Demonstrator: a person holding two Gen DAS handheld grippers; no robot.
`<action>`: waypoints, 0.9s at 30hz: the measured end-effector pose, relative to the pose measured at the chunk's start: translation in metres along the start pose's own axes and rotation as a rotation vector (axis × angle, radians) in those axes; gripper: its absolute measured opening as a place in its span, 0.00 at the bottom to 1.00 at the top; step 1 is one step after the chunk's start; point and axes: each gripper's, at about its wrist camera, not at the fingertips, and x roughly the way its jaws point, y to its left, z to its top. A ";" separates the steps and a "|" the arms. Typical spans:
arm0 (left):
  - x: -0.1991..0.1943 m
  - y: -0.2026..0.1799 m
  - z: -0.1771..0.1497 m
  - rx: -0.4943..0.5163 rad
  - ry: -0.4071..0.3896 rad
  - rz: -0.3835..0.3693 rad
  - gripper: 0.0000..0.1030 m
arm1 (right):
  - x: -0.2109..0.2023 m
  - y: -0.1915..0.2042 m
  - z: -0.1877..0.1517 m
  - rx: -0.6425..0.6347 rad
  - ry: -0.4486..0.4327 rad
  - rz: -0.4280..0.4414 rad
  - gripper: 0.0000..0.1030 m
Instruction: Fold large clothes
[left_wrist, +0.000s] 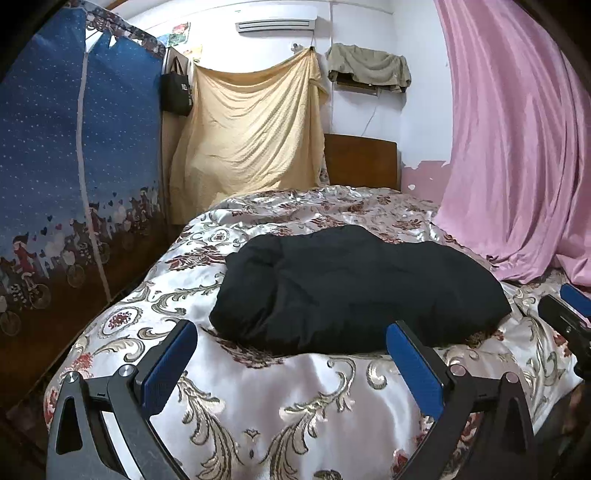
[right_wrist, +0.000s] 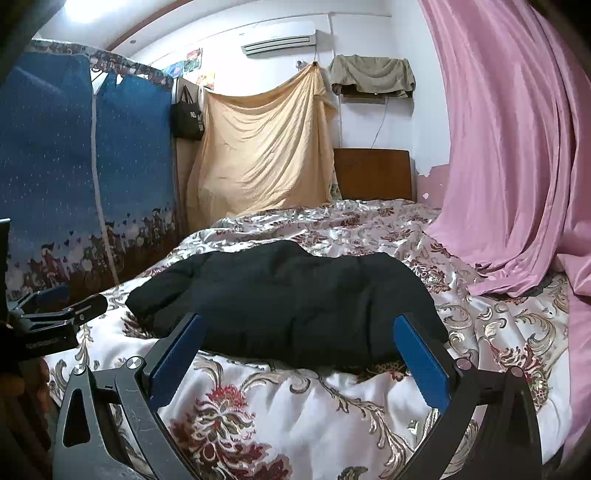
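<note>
A black padded garment (left_wrist: 354, 288) lies in a bulky folded heap on the floral satin bedspread (left_wrist: 258, 406). It also shows in the right wrist view (right_wrist: 291, 306). My left gripper (left_wrist: 291, 328) is open and empty, its blue pads wide apart just short of the garment's near edge. My right gripper (right_wrist: 299, 321) is open and empty, also just short of the near edge. The right gripper shows at the right edge of the left wrist view (left_wrist: 569, 317). The left gripper shows at the left edge of the right wrist view (right_wrist: 55, 306).
A pink curtain (left_wrist: 517, 147) hangs along the right and drapes onto the bed. A blue fabric wardrobe (left_wrist: 74, 166) stands to the left. A yellow sheet (left_wrist: 251, 129) and a wooden headboard (left_wrist: 362, 162) are at the far end.
</note>
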 end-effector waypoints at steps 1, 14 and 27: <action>-0.002 0.000 -0.001 -0.002 -0.004 -0.004 1.00 | -0.001 -0.001 -0.001 0.001 0.001 -0.001 0.98; -0.007 0.000 -0.005 0.001 -0.012 -0.008 1.00 | -0.001 -0.002 -0.008 0.006 0.028 0.007 0.98; -0.006 -0.003 -0.007 0.018 -0.008 -0.013 1.00 | -0.001 -0.003 -0.007 0.009 0.032 0.004 0.98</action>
